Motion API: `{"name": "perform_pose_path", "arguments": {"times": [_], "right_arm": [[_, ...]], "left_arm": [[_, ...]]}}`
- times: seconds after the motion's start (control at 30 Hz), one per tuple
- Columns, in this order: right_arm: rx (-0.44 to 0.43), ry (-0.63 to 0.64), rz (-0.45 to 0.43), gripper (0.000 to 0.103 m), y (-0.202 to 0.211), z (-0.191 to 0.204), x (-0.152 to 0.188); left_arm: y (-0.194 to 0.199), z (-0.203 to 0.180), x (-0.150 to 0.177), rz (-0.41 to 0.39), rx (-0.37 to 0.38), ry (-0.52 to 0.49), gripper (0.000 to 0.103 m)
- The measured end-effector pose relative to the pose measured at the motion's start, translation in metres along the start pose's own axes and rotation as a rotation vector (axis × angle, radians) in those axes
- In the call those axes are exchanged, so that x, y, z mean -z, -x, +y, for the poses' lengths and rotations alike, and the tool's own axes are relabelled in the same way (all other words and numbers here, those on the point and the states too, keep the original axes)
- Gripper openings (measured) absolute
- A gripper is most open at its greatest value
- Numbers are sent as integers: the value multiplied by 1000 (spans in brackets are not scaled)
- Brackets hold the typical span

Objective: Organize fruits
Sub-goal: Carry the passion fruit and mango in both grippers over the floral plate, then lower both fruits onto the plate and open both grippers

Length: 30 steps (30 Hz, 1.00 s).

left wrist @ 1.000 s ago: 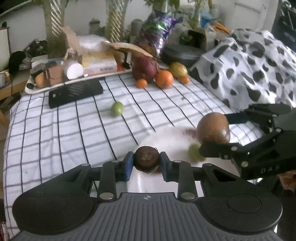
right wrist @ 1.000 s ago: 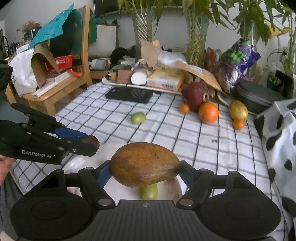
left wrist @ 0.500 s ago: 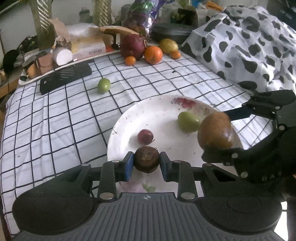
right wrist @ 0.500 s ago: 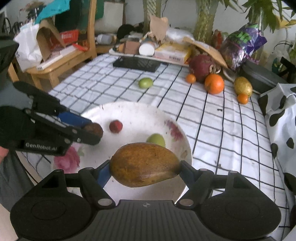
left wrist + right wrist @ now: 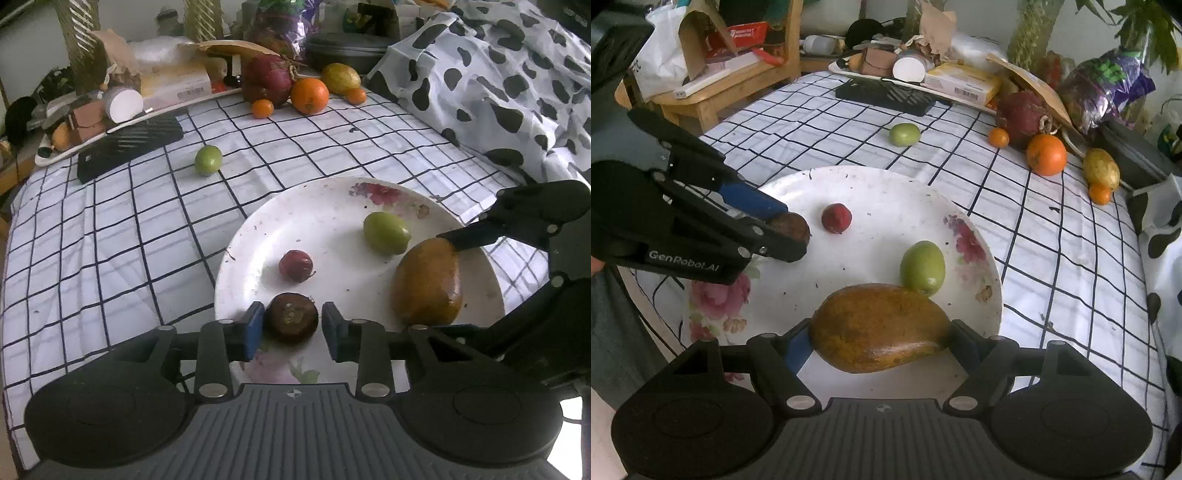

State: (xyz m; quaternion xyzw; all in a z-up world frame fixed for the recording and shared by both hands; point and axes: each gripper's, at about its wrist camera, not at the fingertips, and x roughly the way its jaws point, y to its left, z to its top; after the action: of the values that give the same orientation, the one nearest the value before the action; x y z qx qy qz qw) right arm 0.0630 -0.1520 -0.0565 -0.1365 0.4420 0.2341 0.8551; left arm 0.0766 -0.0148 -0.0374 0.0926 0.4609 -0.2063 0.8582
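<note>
Checked cloth covers my table, with a white plate on it. My left gripper has let go; its pads sit apart from the small brown fruit at the plate's 6 o'clock edge. My right gripper squeezes the mango over the plate. A green fruit and a red fruit lie on the plate.

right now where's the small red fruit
In both wrist views the small red fruit lies on the white plate, between the left gripper and the green fruit.
</note>
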Motion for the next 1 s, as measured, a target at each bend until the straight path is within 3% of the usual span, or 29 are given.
{"name": "perform_pose_path", "arguments": {"times": [0.13, 0.17, 0.27, 0.33, 0.6, 1.0], "right_arm": [[-2, 0, 2, 80, 0, 0, 0], [-1, 4, 5, 80, 0, 0, 0], [15, 26, -10, 97, 3, 2, 0], [21, 40, -39, 100, 9, 4, 1], [67, 45, -79, 103, 26, 6, 6], [124, -84, -141, 103, 46, -10, 11]], "left_arm": [[1, -3, 0, 5, -16, -13, 40], [2, -4, 0, 2, -25, -19, 45], [8, -6, 0, -23, -35, -29, 56], [13, -7, 1, -40, -35, -28, 60], [32, -4, 7, -75, -86, 37, 62], [47, -3, 6, -128, -176, 89, 63]]}}
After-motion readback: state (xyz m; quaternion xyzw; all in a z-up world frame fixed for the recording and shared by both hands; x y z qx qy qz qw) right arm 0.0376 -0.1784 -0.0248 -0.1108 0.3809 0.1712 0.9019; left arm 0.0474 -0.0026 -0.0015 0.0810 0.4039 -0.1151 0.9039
